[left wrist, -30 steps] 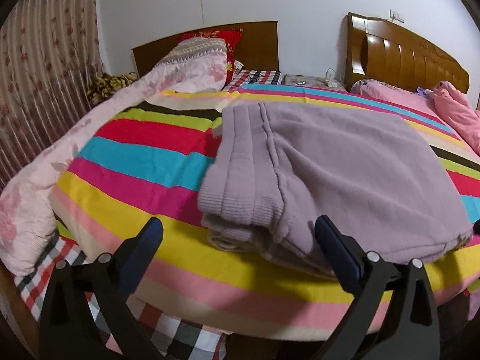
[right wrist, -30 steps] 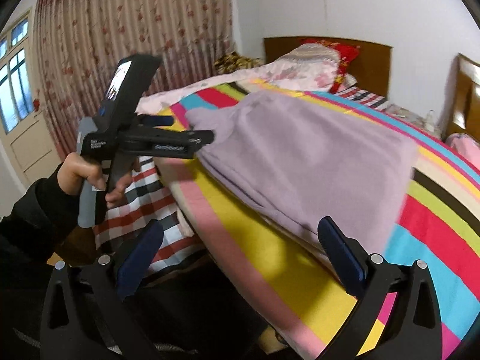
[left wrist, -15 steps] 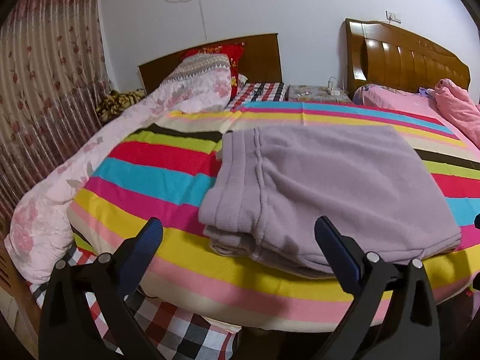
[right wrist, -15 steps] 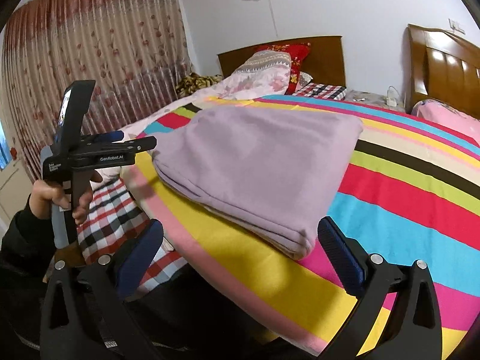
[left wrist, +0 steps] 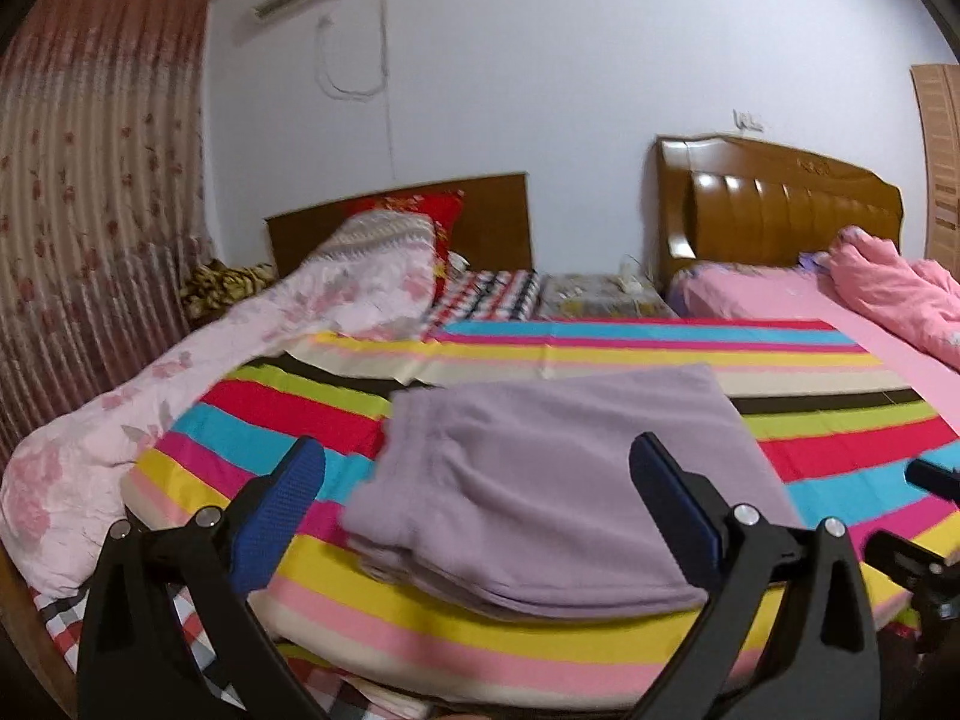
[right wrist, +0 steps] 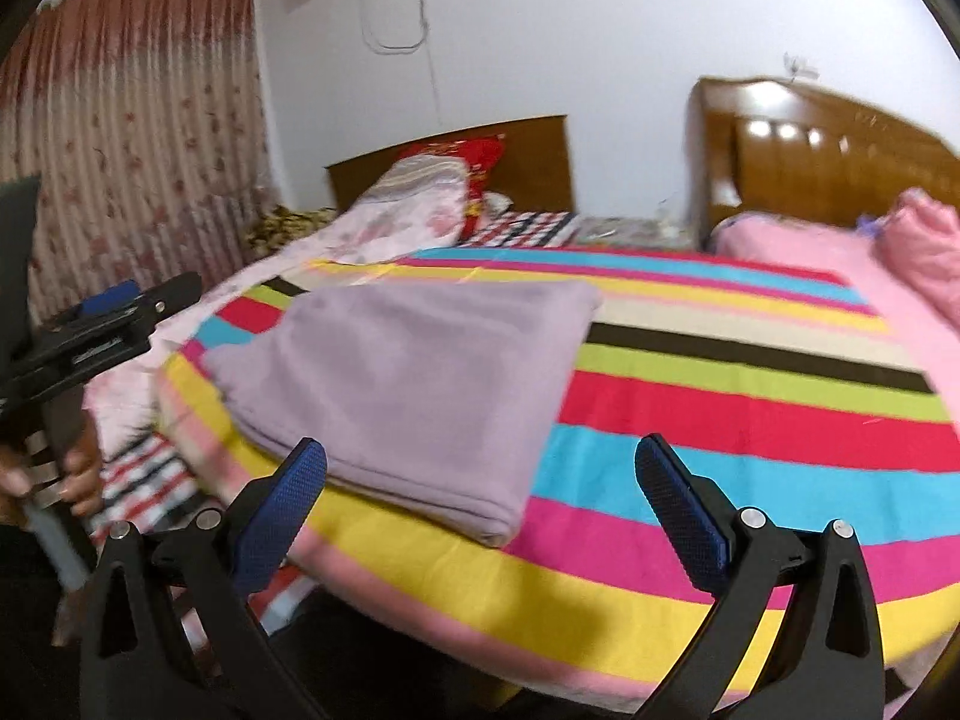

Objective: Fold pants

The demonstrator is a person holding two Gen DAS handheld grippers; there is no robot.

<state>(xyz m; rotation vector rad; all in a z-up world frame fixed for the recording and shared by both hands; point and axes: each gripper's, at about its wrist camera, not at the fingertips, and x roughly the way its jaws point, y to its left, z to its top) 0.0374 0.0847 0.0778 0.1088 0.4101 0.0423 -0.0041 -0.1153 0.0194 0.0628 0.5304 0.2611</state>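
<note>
Item: lilac pants point(left wrist: 540, 480), lying as a flat folded stack on the striped bedspread point(left wrist: 840, 420), near its front edge. Left tool point(left wrist: 477, 486) and right tool point(right wrist: 480, 483): fingers apart, empty, clear of pants. Advice: fold looks finished; just square any stray edges.

Person's hand point(right wrist: 78, 480) cut off at frame edge
</note>
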